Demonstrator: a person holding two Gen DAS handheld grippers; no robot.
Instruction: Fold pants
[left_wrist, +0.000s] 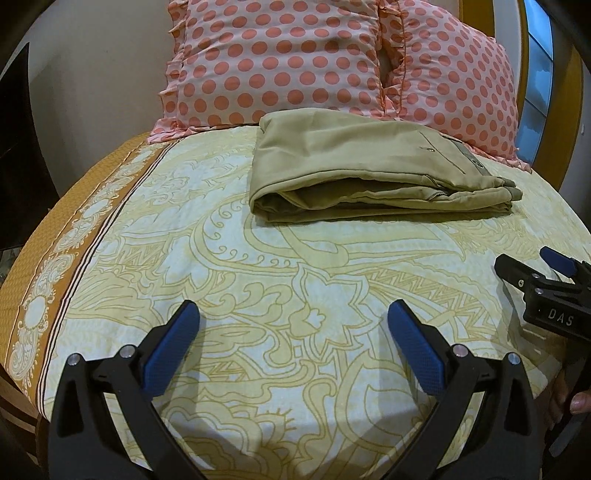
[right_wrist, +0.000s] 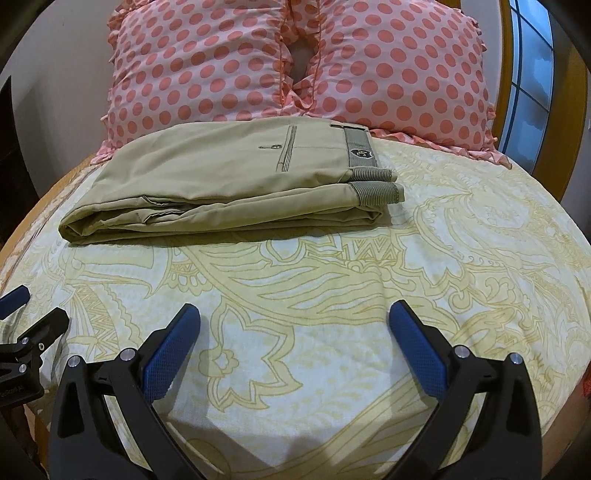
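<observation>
The khaki pants lie folded in a flat stack on the bed, just in front of the pillows; they also show in the right wrist view, waistband and grey ribbed cuffs to the right. My left gripper is open and empty, hovering over the sheet well short of the pants. My right gripper is open and empty, also back from the pants. The right gripper shows at the right edge of the left wrist view; the left gripper shows at the left edge of the right wrist view.
A yellow-patterned bedsheet covers the bed, with an orange border along the left edge. Two pink polka-dot pillows stand against the wall behind the pants. A window is at the right.
</observation>
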